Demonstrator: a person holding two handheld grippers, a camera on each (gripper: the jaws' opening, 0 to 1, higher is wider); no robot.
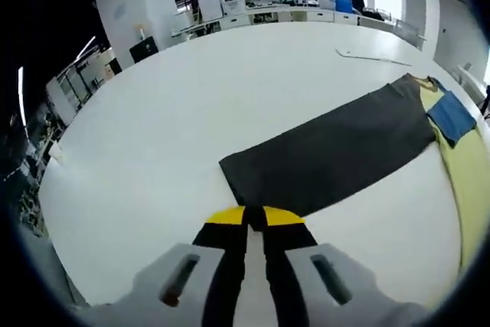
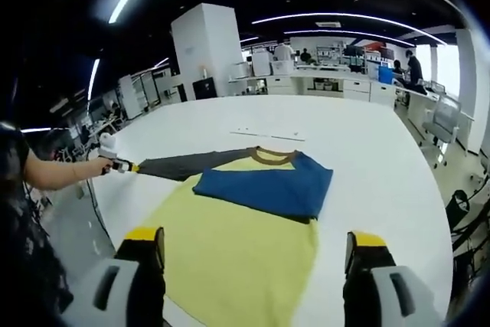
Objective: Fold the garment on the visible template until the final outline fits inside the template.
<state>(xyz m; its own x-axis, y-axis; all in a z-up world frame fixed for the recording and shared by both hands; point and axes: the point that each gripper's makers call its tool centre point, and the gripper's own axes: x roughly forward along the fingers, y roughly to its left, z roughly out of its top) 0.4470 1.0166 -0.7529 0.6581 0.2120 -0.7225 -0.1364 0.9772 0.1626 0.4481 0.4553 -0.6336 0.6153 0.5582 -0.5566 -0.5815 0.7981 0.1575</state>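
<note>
Yellow-tipped jaws of your left gripper are pinched together on the end of the dark sleeve, which lies stretched flat on the white table. Your right gripper stands wide open, empty, over the yellow part of the shirt. Its blue part is folded across the middle, near the brown collar.

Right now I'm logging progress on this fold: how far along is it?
Early stage. Done: the blue sleeve is folded over the yellow body. In hand: the left gripper is shut on the cuff of the dark grey sleeve, stretched out flat on the white table. The right gripper is open, holding nothing. Left: folding that sleeve in and the body up.
</note>
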